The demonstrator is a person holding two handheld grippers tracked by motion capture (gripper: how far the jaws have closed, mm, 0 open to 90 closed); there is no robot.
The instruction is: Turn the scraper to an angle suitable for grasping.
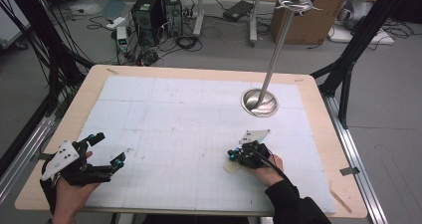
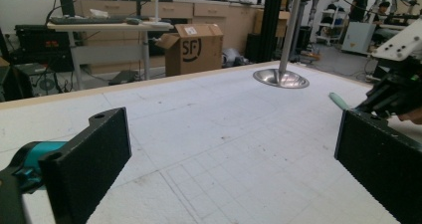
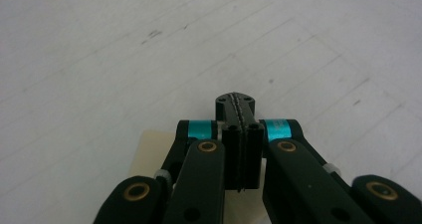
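Right gripper, black jaws pressed together and holding nothing, is hovering over a small flat cream card near the white gridded worktop's front edge. Left gripper is waiting open at the front-left corner. Probably a pick-up is starting: opening and lowering comes next.

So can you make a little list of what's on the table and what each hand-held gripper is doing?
table: white gridded mat on a wooden top
stand: metal pole rising from a round base, far right
left hand-held gripper: jaws wide open, nothing between them
right hand-held gripper: jaws closed together, nothing seen between them
card: pale flat piece on the mat under the right hand-held gripper
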